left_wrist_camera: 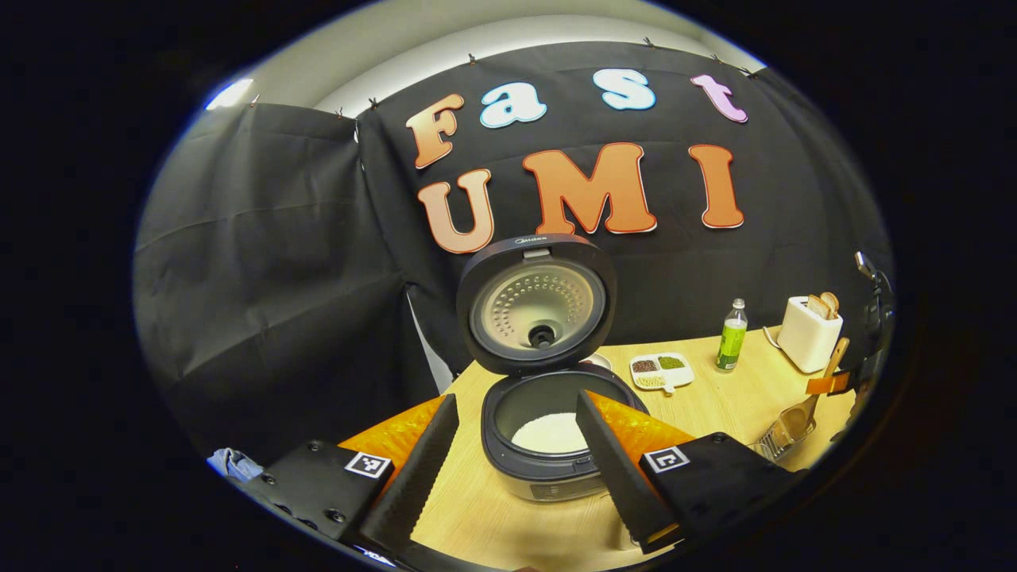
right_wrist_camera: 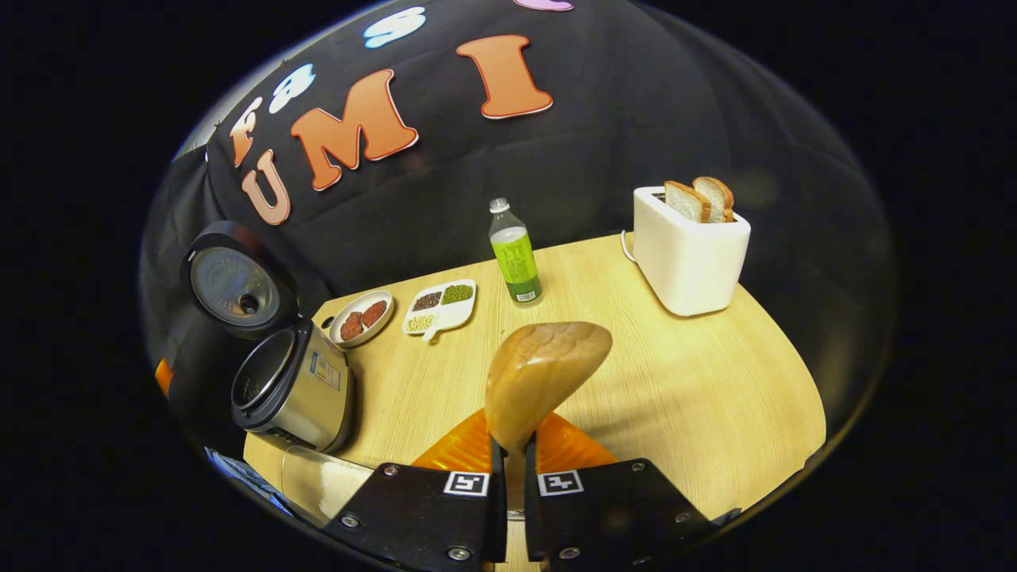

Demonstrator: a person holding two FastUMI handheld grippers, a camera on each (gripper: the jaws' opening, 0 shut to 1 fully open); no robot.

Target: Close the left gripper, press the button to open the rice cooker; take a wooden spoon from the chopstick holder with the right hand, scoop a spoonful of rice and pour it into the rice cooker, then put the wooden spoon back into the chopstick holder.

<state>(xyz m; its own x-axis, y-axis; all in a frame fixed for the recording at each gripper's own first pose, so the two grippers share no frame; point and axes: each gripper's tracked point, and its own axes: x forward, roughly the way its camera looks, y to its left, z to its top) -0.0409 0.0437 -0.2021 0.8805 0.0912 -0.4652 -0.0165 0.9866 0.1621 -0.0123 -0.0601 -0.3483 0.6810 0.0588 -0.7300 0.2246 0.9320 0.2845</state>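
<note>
At centre of the left gripper view, the rice cooker (left_wrist_camera: 548,429) stands open on the counter (left_wrist_camera: 731,397), white rice inside; my left gripper (left_wrist_camera: 516,469) frames it with jaws apart. Low in the right gripper view, my right gripper (right_wrist_camera: 514,469) has its jaws clamped on the wooden spoon (right_wrist_camera: 540,373), bowl up.

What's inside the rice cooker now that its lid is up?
In the left gripper view the rice cooker stands open, and a mound of white rice lies in its pot. The left tongs' finger covers the right side of the pot, so I cannot see what is there.
</note>
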